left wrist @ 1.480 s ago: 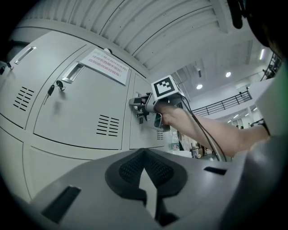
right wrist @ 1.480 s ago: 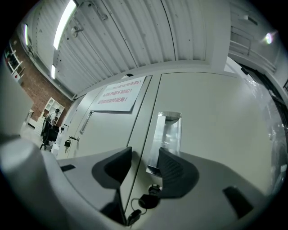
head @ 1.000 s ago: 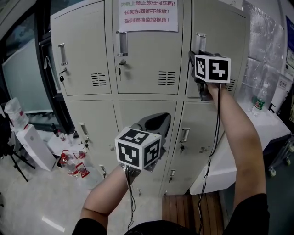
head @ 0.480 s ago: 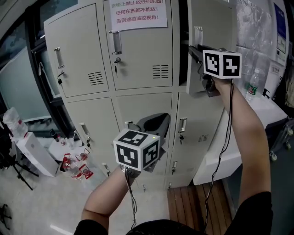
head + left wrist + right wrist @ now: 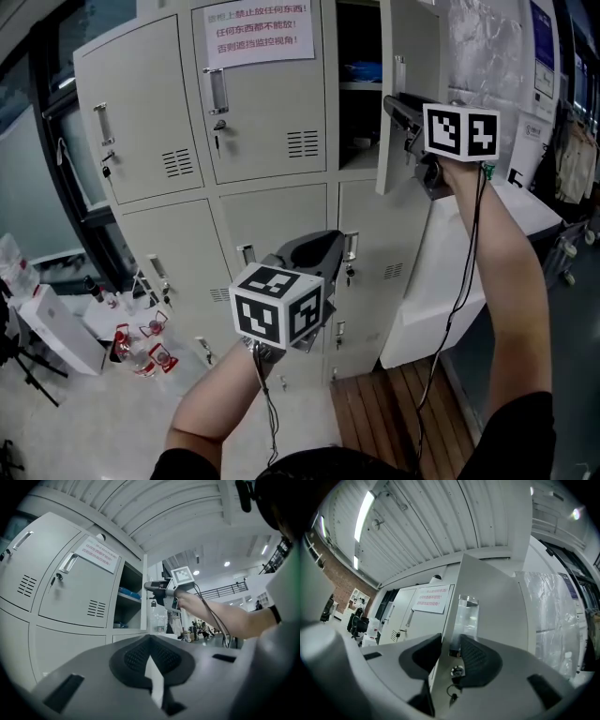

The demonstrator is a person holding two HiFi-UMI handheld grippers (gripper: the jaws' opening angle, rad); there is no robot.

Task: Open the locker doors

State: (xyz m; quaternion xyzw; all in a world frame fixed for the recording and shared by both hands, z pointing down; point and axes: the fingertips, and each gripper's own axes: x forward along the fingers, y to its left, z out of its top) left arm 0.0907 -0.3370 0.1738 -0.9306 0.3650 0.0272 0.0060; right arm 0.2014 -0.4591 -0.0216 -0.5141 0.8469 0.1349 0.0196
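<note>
The grey lockers fill the head view. The upper right door (image 5: 410, 112) stands swung out, and my right gripper (image 5: 394, 106) is shut on its edge beside the handle (image 5: 400, 73). In the right gripper view the pads clamp the door (image 5: 497, 606) just below the clear handle (image 5: 467, 616), above the key lock (image 5: 456, 671). Behind the door the open compartment (image 5: 358, 89) shows a shelf with something blue on it. My left gripper (image 5: 314, 251) hangs lower, in front of the shut lower middle door (image 5: 272, 225), pads (image 5: 166, 658) together with nothing held.
The upper middle door (image 5: 258, 112) carries a paper notice (image 5: 251, 36) and is shut, as is the upper left door (image 5: 127, 112). A white table (image 5: 441, 281) stands right of the lockers. Bottles (image 5: 141, 342) sit on the floor at left. Wooden slats (image 5: 375, 412) lie below.
The upper right door has swung from nearly shut to wide open with my right gripper on its edge. The left gripper has stayed where it was.
</note>
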